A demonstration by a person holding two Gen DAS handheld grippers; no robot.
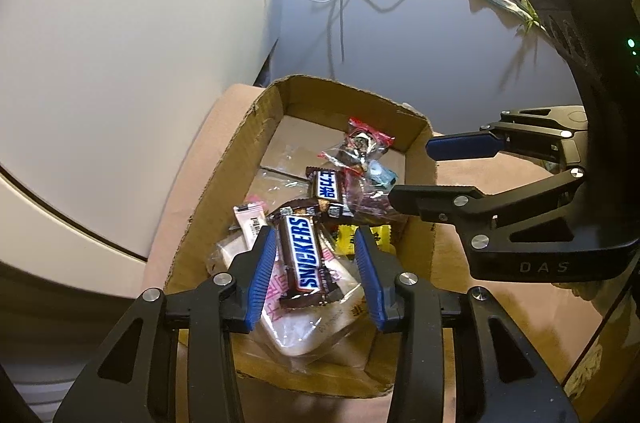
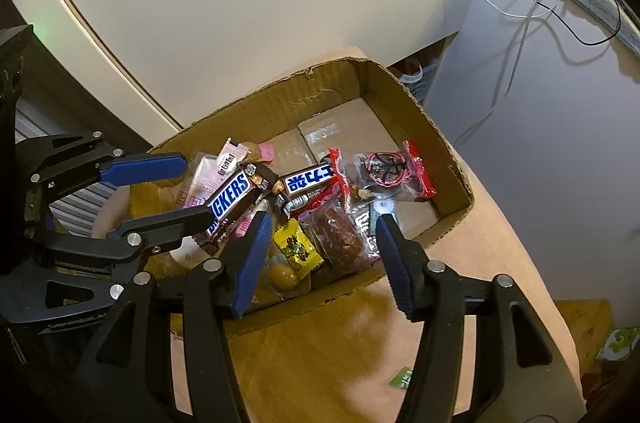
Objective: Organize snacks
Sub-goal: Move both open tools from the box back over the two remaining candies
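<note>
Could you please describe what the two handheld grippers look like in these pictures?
Both the left gripper and the right gripper are matte black linkage frames joined by round silver rivets. Each finger carries a long blue ribbed pad. The right one's body bears pale "DAS" lettering and a small green light.

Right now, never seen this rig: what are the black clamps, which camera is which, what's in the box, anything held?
The clamps are two hand-held grippers, each carrying a fisheye camera looking along its blue-padded jaws. One picture comes from the left gripper, the other from the right gripper; each also shows the other from the side. Both hover over an open cardboard box of snacks: a Snickers bar, a second chocolate bar, a yellow candy and clear red-edged packets. Both jaws stand open. The Snickers bar lies between the left jaws, but the pads do not press it. Nothing is held.
</note>
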